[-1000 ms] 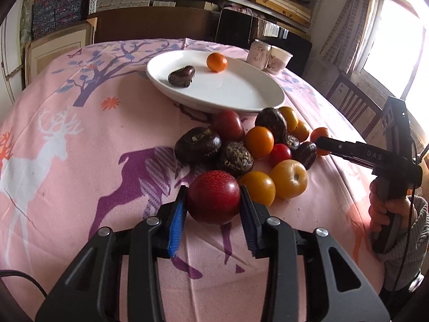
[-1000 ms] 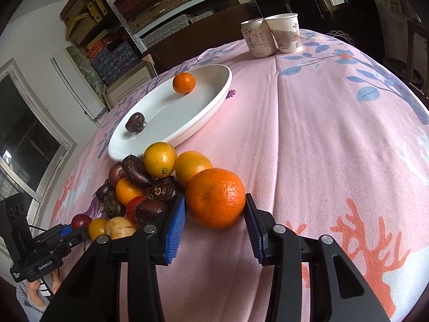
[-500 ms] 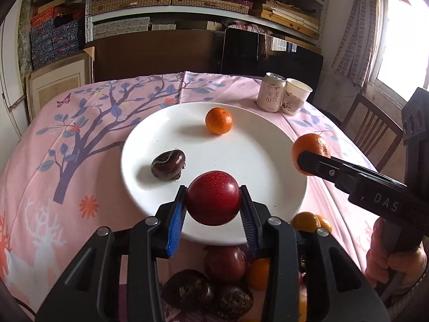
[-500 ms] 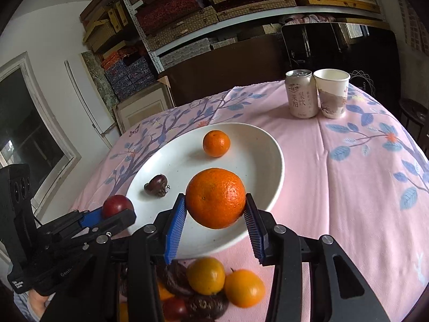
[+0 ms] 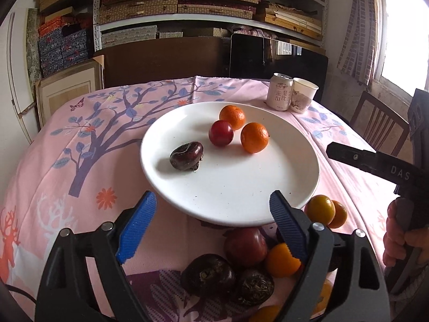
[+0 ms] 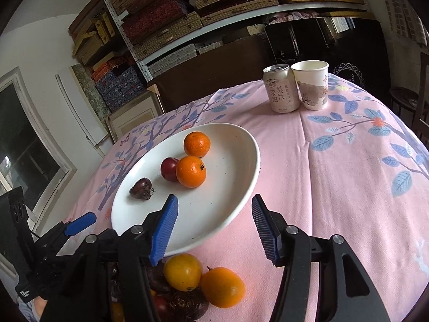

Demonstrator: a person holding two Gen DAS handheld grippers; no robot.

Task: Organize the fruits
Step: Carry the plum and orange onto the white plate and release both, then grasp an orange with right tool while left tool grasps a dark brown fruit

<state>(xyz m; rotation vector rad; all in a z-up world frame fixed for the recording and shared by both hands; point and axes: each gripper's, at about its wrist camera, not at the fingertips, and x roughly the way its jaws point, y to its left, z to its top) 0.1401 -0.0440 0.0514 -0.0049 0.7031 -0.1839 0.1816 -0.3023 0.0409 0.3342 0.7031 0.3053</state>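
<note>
A white plate (image 5: 268, 187) (image 6: 233, 187) holds a red plum (image 5: 221, 133) (image 6: 169, 168), two oranges (image 5: 254, 137) (image 5: 232, 117) (image 6: 191, 171) (image 6: 196, 143) and a dark brown fruit (image 5: 186, 156) (image 6: 141, 189). My left gripper (image 5: 211, 228) is open and empty over the plate's near rim. My right gripper (image 6: 214, 228) is open and empty, also at the near rim; it shows at the right in the left wrist view (image 5: 375, 161). A pile of loose fruit (image 5: 241, 263) (image 6: 187, 281) lies on the cloth below both grippers.
A drink can (image 5: 280, 91) (image 6: 280, 91) and a paper cup (image 5: 303, 95) (image 6: 312, 84) stand at the table's far right. A wooden chair (image 5: 380, 123) is beside the table on the right. Shelves of boxes line the back wall.
Both grippers have opened and let go: the red plum and the orange now lie on the plate next to the first orange. Both grippers have drawn back toward the near rim.
</note>
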